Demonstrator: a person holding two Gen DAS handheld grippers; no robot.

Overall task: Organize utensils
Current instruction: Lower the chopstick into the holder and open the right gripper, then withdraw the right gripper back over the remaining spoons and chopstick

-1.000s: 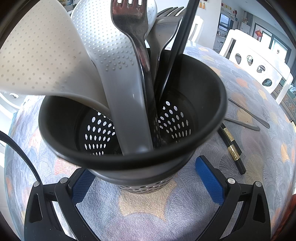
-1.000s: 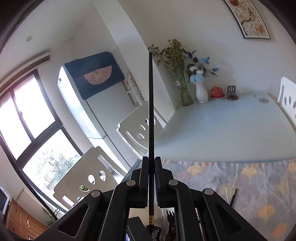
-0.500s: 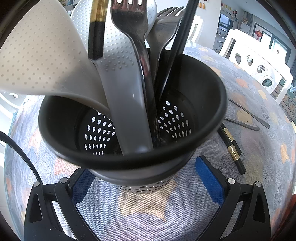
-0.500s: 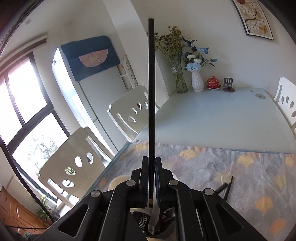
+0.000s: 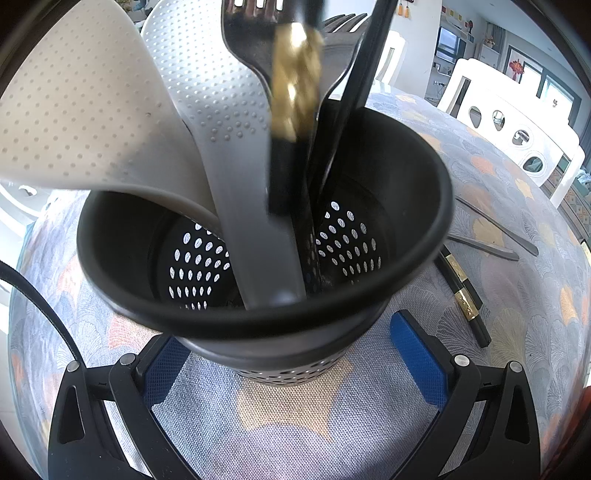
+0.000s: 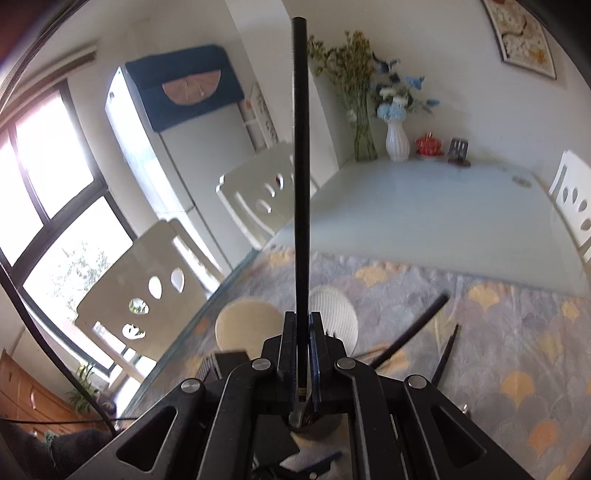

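Note:
A black perforated utensil holder (image 5: pixel 369 280) stands on the patterned tablecloth, between the blue pads of my left gripper (image 5: pixel 295 343), which is open around its base. It holds two dotted rice paddles (image 5: pixel 85 110), a fork (image 5: pixel 251 33) and a chopstick. My right gripper (image 6: pixel 303 325) is shut on a black chopstick (image 6: pixel 301 166) held upright. In the left wrist view its gold-banded end (image 5: pixel 295 81) hangs blurred just inside the holder's mouth. A pair of black chopsticks (image 5: pixel 465 299) and metal utensils (image 5: pixel 491 236) lie to the holder's right.
White chairs (image 5: pixel 517 125) stand round the table. The far half of the table (image 6: pixel 443 221) is bare glass, with vases of flowers (image 6: pixel 397 140) at its end. A fridge (image 6: pixel 162 147) and a window are at the left.
The right gripper has lowered and tilted down with its chopstick. The gold-banded end has come down from the top of the left wrist view into the holder's mouth. The left gripper has not moved.

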